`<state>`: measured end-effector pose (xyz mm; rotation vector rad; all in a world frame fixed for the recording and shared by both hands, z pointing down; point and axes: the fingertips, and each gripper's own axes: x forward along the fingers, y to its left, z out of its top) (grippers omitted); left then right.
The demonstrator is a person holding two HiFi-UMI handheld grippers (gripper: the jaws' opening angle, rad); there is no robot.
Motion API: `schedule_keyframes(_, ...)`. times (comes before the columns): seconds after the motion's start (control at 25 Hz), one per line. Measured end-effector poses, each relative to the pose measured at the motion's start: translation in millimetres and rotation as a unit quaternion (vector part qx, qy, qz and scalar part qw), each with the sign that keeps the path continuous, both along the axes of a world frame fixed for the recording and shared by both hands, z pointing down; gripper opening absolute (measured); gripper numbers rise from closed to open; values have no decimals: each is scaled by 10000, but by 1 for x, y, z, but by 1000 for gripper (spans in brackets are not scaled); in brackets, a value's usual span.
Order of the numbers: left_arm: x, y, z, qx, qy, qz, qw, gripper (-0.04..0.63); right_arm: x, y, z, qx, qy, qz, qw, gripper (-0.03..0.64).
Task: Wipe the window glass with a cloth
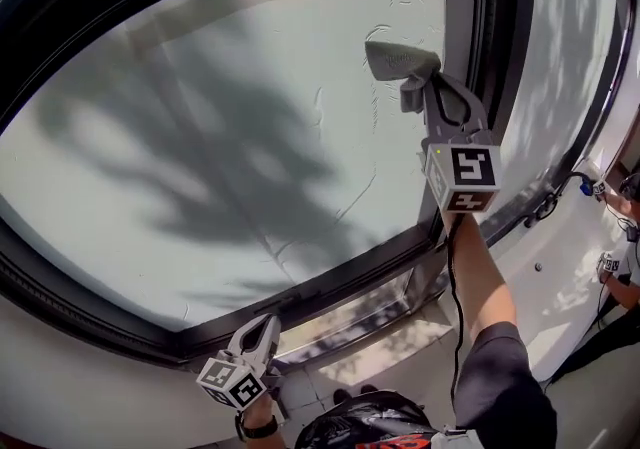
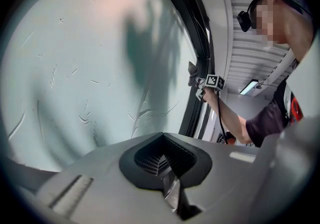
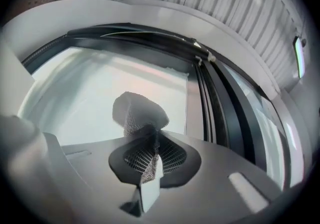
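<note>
Here, a grey mesh cloth [image 1: 400, 59] is pinched in the right gripper [image 1: 418, 95] and held against the upper right of the window glass [image 1: 220, 137], near the dark frame [image 1: 500, 67]. The left gripper [image 1: 262, 334] is held low beneath the glass, with its jaws pressed together on nothing.

Head view: faces the window glass [image 1: 220, 137] from behind the right gripper [image 1: 412, 89]. Left gripper view: looks up across the glass from near its lower frame [image 1: 300, 299]. Right gripper view: close to the glass. All three share the glass.
</note>
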<state>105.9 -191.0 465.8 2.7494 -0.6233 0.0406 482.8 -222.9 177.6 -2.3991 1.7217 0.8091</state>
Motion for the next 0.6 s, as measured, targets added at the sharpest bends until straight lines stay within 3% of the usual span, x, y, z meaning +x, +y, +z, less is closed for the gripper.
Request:
schedule_keyframes(0.2, 14, 0, 9, 31, -303, 85, 9995, 2, 5, -14, 178, -830, -909, -16, 9924, 15)
schedule_keyframes(0.4, 44, -2, 17, 268, -473, 333, 9980, 2, 5, -24, 332, -1819, -1732, 67, 9679, 15)
schedule_keyframes(0.52, 64, 4, 31, 213, -589, 626, 9961, 2, 7, -22, 384, -2179, -1994, 98, 9553, 15)
schedule_keyframes(0.6, 72, 8, 39, 188, -682, 745, 9947, 2, 9, -24, 384, -2212, -2024, 75, 9540, 15)
